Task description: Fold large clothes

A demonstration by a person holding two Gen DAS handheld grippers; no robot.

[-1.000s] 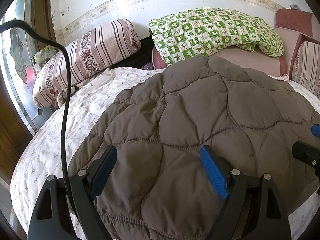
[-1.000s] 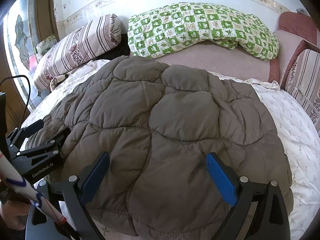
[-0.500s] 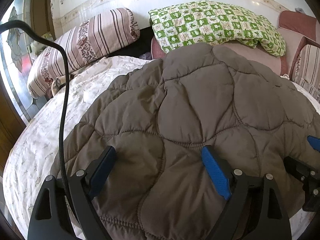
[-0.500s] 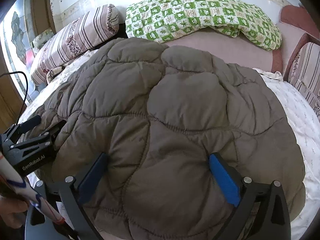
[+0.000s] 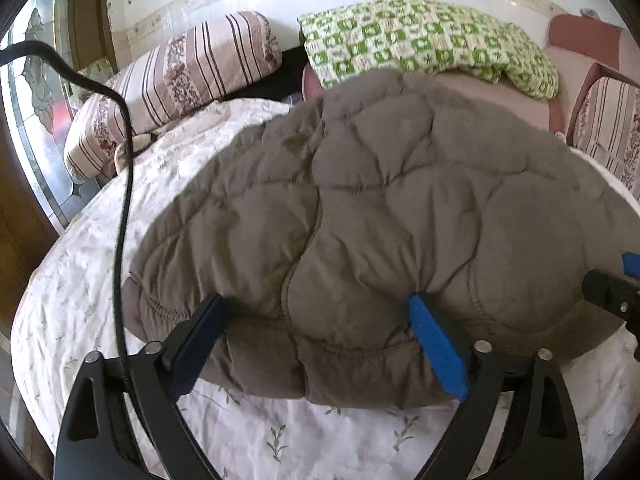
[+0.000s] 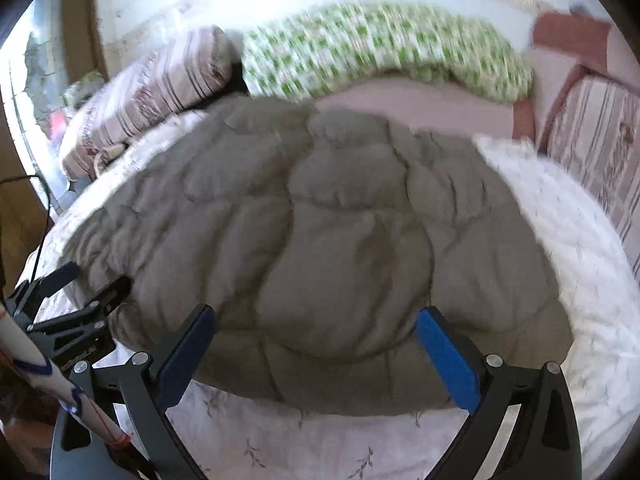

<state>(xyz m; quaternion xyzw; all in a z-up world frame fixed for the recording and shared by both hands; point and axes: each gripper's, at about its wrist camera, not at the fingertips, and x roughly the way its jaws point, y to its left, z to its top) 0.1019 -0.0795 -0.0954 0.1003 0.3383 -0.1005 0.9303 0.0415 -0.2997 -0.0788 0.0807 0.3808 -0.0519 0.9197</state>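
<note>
Blue-padded left tool [image 5: 320, 344] opening, tilted over jacket [image 5: 380, 220].

Brown quilted padded jacket [image 5: 380, 220], puffy with curved stitched panels. Lies spread flat across the bed [image 5: 80, 280], elastic-gathered hem nearest the cameras.

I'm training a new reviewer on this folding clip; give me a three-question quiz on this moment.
1. True or false: the brown quilted coat lies on the floral bed sheet.
2. What sits at the head of the bed beside the striped pillow? A) green checked blanket B) laptop C) basket
3. Fill in: the left gripper jaws are ___ around the coat's near hem.

Key: 1 true; 2 A, the green checked blanket; 3 opening.
</note>
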